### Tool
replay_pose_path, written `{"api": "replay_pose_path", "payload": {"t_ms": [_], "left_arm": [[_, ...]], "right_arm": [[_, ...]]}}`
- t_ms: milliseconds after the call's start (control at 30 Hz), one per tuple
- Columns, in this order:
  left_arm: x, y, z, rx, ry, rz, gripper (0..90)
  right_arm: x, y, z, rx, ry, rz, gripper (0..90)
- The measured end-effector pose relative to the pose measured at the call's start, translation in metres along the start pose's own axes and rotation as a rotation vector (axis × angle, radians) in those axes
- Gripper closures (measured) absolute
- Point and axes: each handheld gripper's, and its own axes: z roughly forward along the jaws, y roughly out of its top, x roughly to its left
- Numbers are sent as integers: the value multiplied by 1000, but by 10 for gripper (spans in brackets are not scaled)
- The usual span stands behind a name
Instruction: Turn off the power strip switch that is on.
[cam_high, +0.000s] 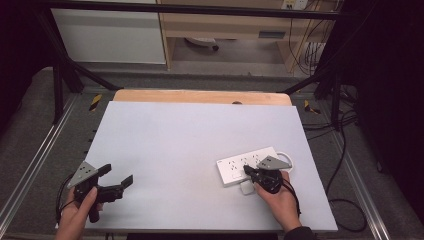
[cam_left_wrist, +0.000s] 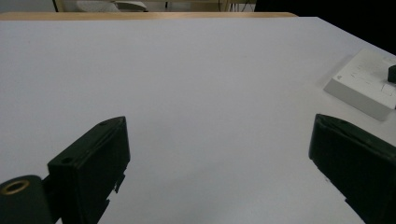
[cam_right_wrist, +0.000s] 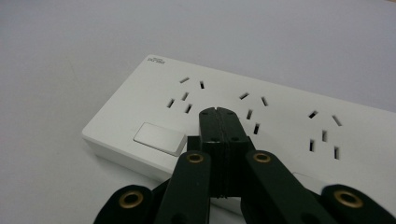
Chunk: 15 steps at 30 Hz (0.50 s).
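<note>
A white power strip (cam_high: 239, 167) with several sockets lies flat on the right part of the table. In the right gripper view the power strip (cam_right_wrist: 289, 121) has a grey rocker switch (cam_right_wrist: 158, 138) at its left end. My right gripper (cam_high: 247, 171) hangs over the strip's near edge, and its jaws are shut together with nothing between them (cam_right_wrist: 219, 114); whether the tips touch the strip I cannot tell. My left gripper (cam_high: 117, 175) sits at the table's near left, open and empty. Its fingers (cam_left_wrist: 93, 163) stand wide apart over bare table, with the strip (cam_left_wrist: 362, 86) far to the right.
The table has a white top (cam_high: 190, 145) with a wooden strip (cam_high: 200, 96) along the far edge. A small white block (cam_high: 246, 189) lies just in front of the power strip, and a white cable (cam_high: 288, 156) loops at its far right end. Black frame posts and floor cables surround the table.
</note>
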Motion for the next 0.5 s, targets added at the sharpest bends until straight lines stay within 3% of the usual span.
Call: {"api": "replay_pose_path", "payload": {"t_ms": [500], "left_arm": [[0, 0, 0, -1, 0, 2, 51]], "right_arm": [[1, -1, 1, 11, 1, -4, 900]]}}
